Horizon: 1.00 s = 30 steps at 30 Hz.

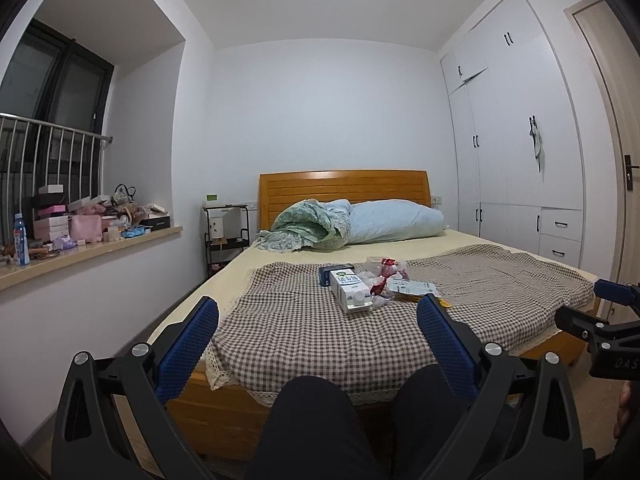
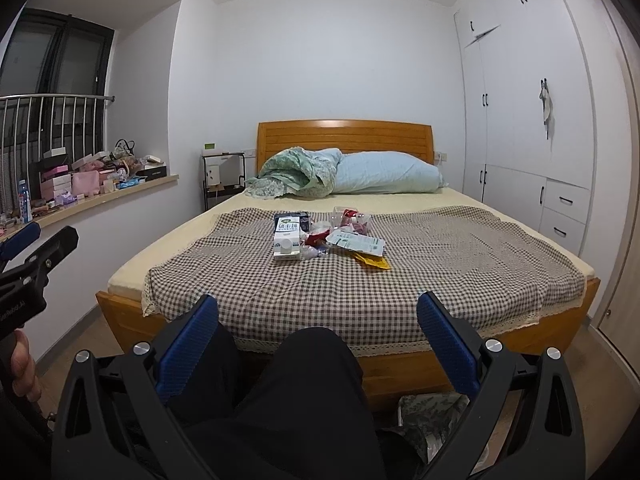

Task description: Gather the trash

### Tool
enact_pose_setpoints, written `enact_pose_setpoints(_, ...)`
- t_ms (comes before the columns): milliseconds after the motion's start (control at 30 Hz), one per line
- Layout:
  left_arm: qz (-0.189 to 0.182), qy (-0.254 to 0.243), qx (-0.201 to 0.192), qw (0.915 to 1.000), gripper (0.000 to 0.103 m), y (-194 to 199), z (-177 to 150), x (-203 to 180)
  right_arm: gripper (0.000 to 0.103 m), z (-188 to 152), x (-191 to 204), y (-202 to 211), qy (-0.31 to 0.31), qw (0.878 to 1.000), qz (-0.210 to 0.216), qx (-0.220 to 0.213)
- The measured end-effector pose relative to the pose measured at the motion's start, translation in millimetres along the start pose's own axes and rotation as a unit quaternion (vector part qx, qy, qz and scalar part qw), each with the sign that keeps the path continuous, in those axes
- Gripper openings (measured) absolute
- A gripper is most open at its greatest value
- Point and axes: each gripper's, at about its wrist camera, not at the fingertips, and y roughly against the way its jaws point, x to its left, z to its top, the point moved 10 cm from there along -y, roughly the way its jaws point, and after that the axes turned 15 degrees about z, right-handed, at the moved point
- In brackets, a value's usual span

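Both the left gripper (image 1: 318, 312) and the right gripper (image 2: 318, 310) are standing wide open and holding nothing. The trash (image 2: 332, 238) is lying on the bed (image 2: 400, 272), well apart from them.

Both wrist views low at the bed's (image 1: 192, 396) foot, facing the headboard (image 2: 344, 140), well back, sharing the bed

brown-checked cloth (image 2: 400, 276), white milk carton (image 2: 287, 238), blue fingers (image 2: 188, 344)

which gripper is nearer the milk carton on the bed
Left, marginally. The left gripper faces the milk carton almost straight on; the right gripper sits beside it, carton left of centre. Both are open, well short.
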Motion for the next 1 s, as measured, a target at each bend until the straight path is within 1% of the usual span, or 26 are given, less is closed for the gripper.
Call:
enact_pose_setpoints(200,0.002,-0.019,0.007,0.9998,0.096,-37,-2,-12,0.095,3,-12,-27,0.01,1.0,-0.009,0.013)
enact_pose_setpoints(267,0.007,-0.02,0.015,0.9997,0.096,-60,-4,-14,0.095,6,-22,-41,0.014,1.0,-0.016,0.018)
enact_pose_setpoints(367,0.009,-0.017,0.032,0.9993,0.096,-94,-8,-18,0.095,10,-33,-57,0.015,1.0,-0.015,0.018)
enact_pose_setpoints(600,0.016,-0.005,0.051,0.9986,0.096,-166,-11,-36,0.095,23,-62,-108,0.017,0.999,-0.023,0.021)
enact_pose_setpoints(800,0.009,-0.016,0.07,0.9973,0.096,-221,-23,-61,0.095,23,-86,-156,-0.011,0.999,-0.021,0.036)
enact_pose_setpoints(933,0.003,-0.023,0.092,0.9955,0.096,-257,-38,-84,0.095,24,-100,-182,-0.026,0.999,-0.023,0.039)
enact_pose_setpoints(1000,0.001,-0.019,0.102,0.9946,0.096,-271,-45,-93,0.095,22,-106,-194,-0.034,0.998,-0.026,0.045)
